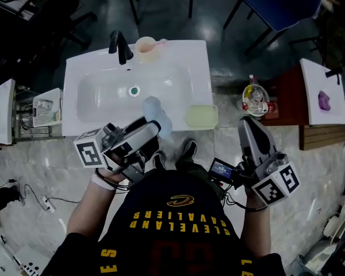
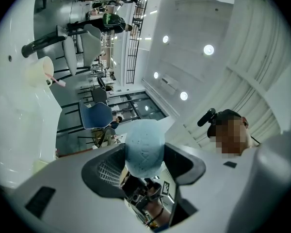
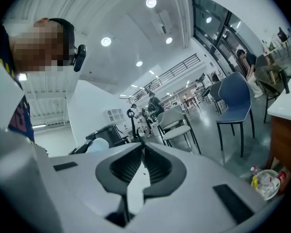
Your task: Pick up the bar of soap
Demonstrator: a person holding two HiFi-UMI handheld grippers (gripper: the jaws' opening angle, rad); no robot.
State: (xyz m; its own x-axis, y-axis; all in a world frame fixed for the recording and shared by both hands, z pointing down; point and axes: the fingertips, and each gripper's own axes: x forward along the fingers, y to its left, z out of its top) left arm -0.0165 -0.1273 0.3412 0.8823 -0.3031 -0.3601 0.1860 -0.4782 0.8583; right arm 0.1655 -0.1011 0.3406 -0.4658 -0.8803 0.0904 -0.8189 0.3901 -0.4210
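The pale blue bar of soap (image 1: 156, 115) looked light, hard and probably slippery, best pinched across its broad faces, and the left gripper (image 1: 152, 126) had it clamped so above the sink's (image 1: 75, 76) near edge, while the right gripper (image 1: 250, 123) hung empty, jaws together

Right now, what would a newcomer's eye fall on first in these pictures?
The pale blue oval bar of soap, clamped in the left gripper above the white ceramic sink's front edge. Right of it, a pale yellow-green rectangular dish sits on the sink's front right corner. The right gripper is shut on nothing, beyond the sink's right side.
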